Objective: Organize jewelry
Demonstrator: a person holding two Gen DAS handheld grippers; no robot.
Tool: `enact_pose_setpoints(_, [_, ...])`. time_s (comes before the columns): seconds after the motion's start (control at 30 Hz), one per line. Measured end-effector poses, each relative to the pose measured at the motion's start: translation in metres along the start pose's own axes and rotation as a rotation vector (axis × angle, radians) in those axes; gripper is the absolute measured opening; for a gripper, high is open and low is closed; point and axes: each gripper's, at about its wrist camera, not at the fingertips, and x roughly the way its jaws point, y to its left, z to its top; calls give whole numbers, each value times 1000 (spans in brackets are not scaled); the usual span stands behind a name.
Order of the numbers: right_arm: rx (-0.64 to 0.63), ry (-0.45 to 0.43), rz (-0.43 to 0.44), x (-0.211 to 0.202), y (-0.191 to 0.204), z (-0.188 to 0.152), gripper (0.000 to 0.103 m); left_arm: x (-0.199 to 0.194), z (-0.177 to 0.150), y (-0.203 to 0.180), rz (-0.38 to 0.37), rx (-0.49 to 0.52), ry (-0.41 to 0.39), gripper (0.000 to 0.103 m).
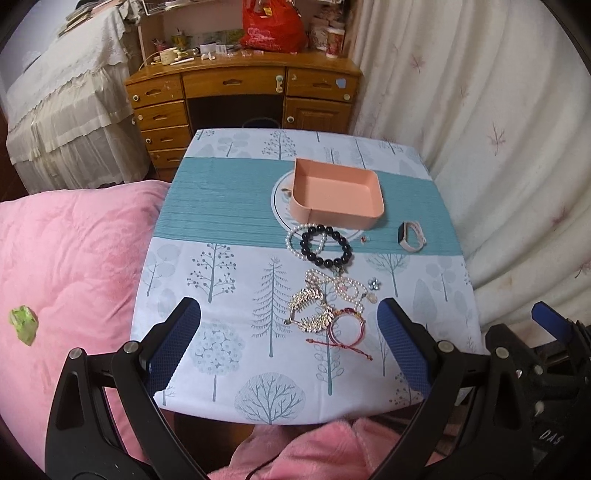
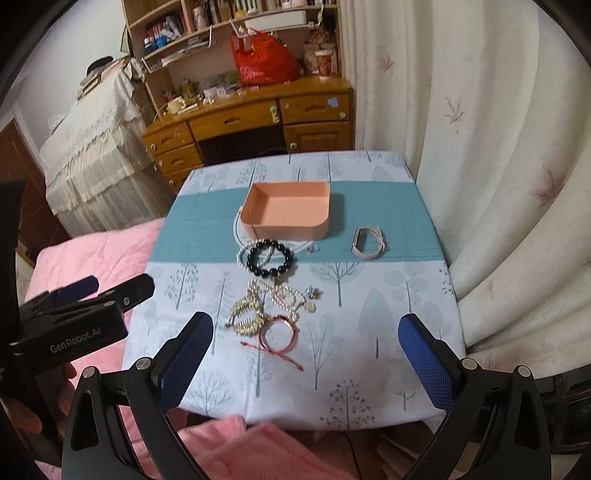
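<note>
An empty pink tray (image 1: 337,192) (image 2: 288,212) stands on the small table's teal band. In front of it lie a black bead bracelet (image 1: 325,245) (image 2: 269,257) over a pearl bracelet (image 1: 293,240), then a heap of pearl strands, gold leaf pieces (image 1: 312,308) (image 2: 246,317) and red cord bangles (image 1: 345,326) (image 2: 277,334). A white watch band (image 1: 412,236) (image 2: 368,243) lies to the right. My left gripper (image 1: 288,332) is open and empty above the near table edge. My right gripper (image 2: 306,339) is open and empty, just right of the left one.
The table has a tree-print cloth (image 1: 229,295). A pink quilt (image 1: 66,266) lies to the left, white curtains (image 1: 498,129) hang to the right. A wooden desk (image 1: 240,96) with a red bag (image 1: 273,27) stands behind the table. A small flower charm (image 1: 373,283) lies by the pearls.
</note>
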Motion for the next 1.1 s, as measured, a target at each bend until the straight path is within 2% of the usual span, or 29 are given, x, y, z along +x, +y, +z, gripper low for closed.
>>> enact_pose_setpoints(0.13, [-15,-19,2,2,4,1,102,11,-6,6,-23,34,12,96])
enact_pose_setpoints(0.33, [-120,-7,-10,32,27,-18,102,53,-14,16,-77,124,119,96])
enact_pose_setpoints(0.5, [-207,15,-50,76,52,-48,102,99,-20,24,-149,203,179,96])
enact_pose_setpoints(0.6, [-266,12,-70,102,66,-69,102,131,-22,23,-164,257,223,96])
enact_pose_setpoints(0.77, [-469,16,-172,153,94,-111,102,180,-25,7,-210,304,291,96])
enact_pose_setpoints(0.83, [-513,41,-178,175,98,-123,102,198,-28,-6,-226,323,315,96])
enact_pose_setpoints(0.93, [-487,71,-133,206,92,-133,102,223,-33,-22,-233,354,348,96])
enact_pose_setpoints(1.1, [-397,76,-66,242,79,-138,99,260,-36,-38,-199,366,397,96])
